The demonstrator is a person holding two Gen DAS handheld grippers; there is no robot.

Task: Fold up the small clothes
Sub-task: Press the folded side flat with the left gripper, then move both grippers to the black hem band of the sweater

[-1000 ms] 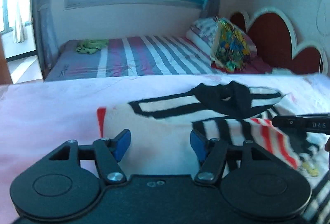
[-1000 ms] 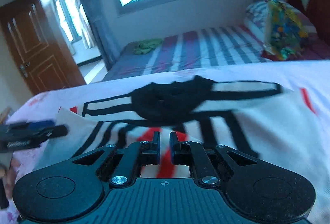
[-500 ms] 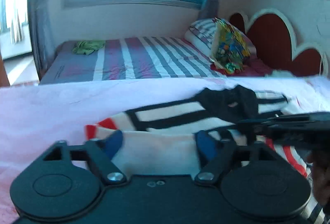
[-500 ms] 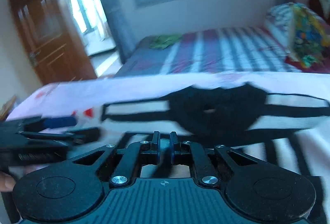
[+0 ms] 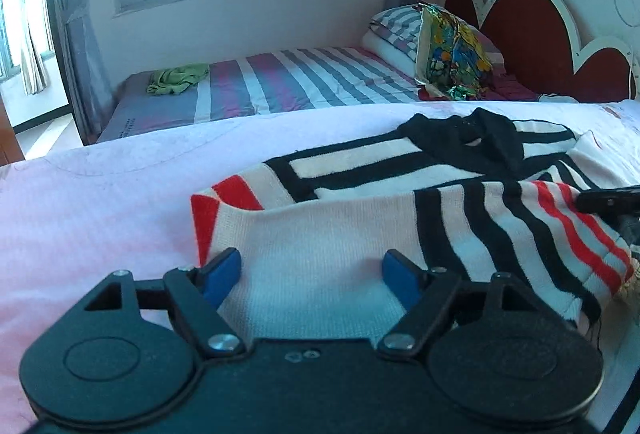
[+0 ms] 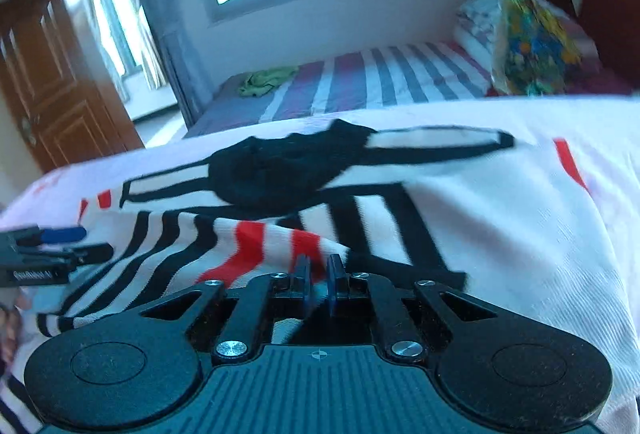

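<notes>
A small knit sweater (image 5: 360, 226), white with black and red stripes and a black collar, lies on the pink bed sheet (image 5: 100, 202). One sleeve is folded across its body. My left gripper (image 5: 312, 270) is open, its blue pads either side of the white folded part, just above it. My right gripper (image 6: 319, 282) is shut on the red-striped sleeve cuff of the sweater (image 6: 280, 242), low over the garment. The right gripper's tip shows at the right edge of the left wrist view (image 5: 608, 200). The left gripper shows at the left edge of the right wrist view (image 6: 52, 254).
A second bed with a striped sheet (image 5: 280, 82) stands behind, with a green cloth (image 5: 178, 78), striped pillows (image 5: 394, 30) and a colourful cushion (image 5: 452, 54). A red headboard (image 5: 532, 38) is at the right, a wooden door (image 6: 52, 90) at the left.
The right gripper has carried the striped sleeve leftward across the sweater's body. The left gripper has moved in over the sweater's folded edge and stayed open.
</notes>
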